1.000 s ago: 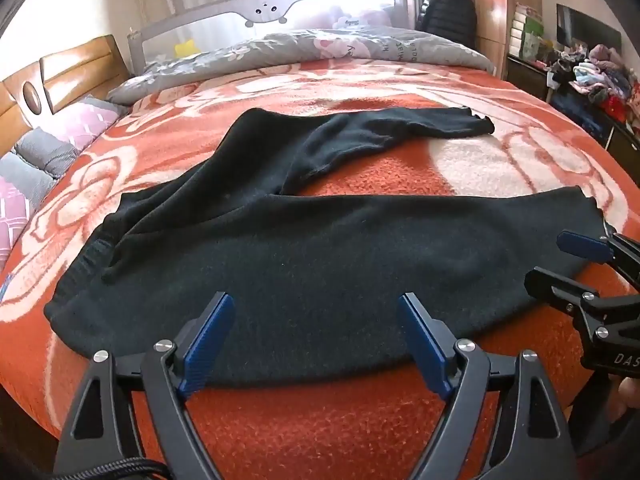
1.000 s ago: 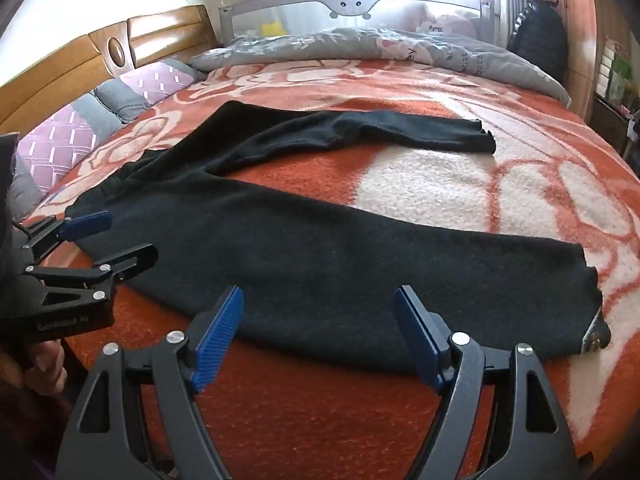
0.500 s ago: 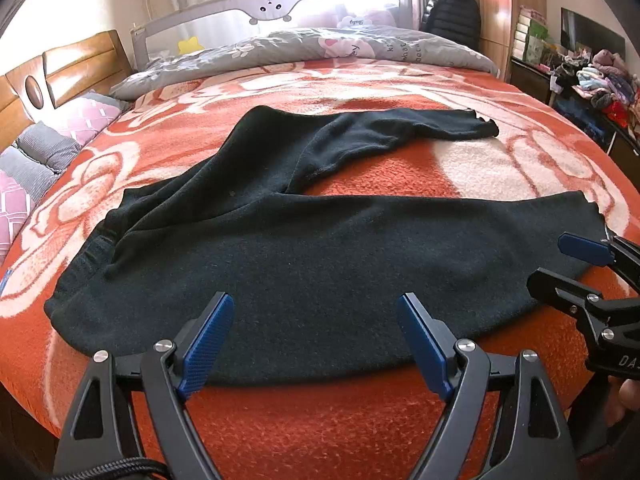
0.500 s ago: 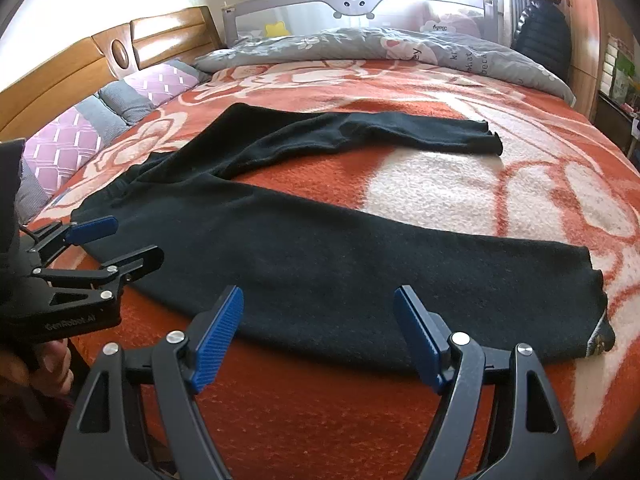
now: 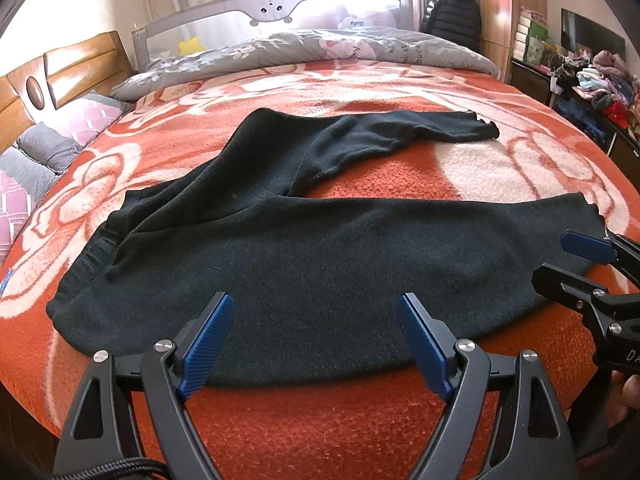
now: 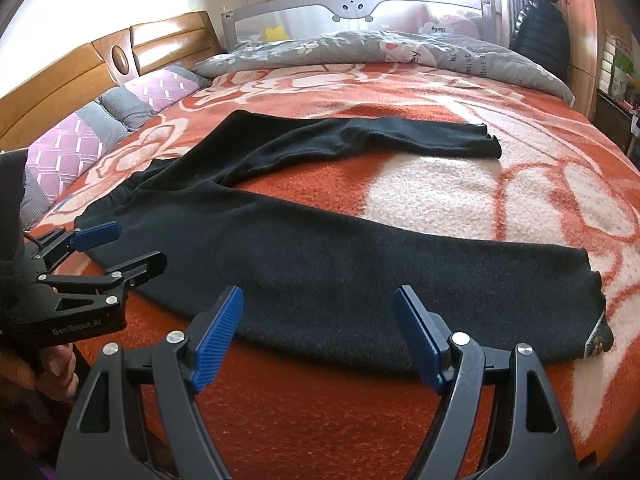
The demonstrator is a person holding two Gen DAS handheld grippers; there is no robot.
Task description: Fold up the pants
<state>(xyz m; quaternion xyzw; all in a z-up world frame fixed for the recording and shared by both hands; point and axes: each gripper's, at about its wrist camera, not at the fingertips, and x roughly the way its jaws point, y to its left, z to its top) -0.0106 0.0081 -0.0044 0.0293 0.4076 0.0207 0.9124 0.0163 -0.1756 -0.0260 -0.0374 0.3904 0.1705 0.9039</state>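
Black pants [image 5: 320,256] lie spread flat on the orange flowered blanket [image 5: 400,176], waistband at the left, two legs running right in a V. The far leg [image 5: 420,128] ends mid-bed; the near leg's cuff [image 6: 592,312] lies at the right. My left gripper [image 5: 316,340] is open and empty just before the pants' near edge. It also shows in the right wrist view [image 6: 120,248], by the waistband. My right gripper [image 6: 320,332] is open and empty before the near leg [image 6: 360,272]. It shows in the left wrist view [image 5: 564,258], by the cuff.
A grey quilt [image 5: 340,48] lies along the far side of the bed before a grey bed rail [image 5: 248,8]. Pillows [image 5: 52,140] and a wooden headboard [image 5: 60,76] stand at the left. A shelf with piled clothes [image 5: 600,84] and a dark jacket [image 5: 452,16] are at the right.
Both cameras have shifted slightly, so the pants sit a little lower and closer in view. The pants have not moved and both grippers stay open.
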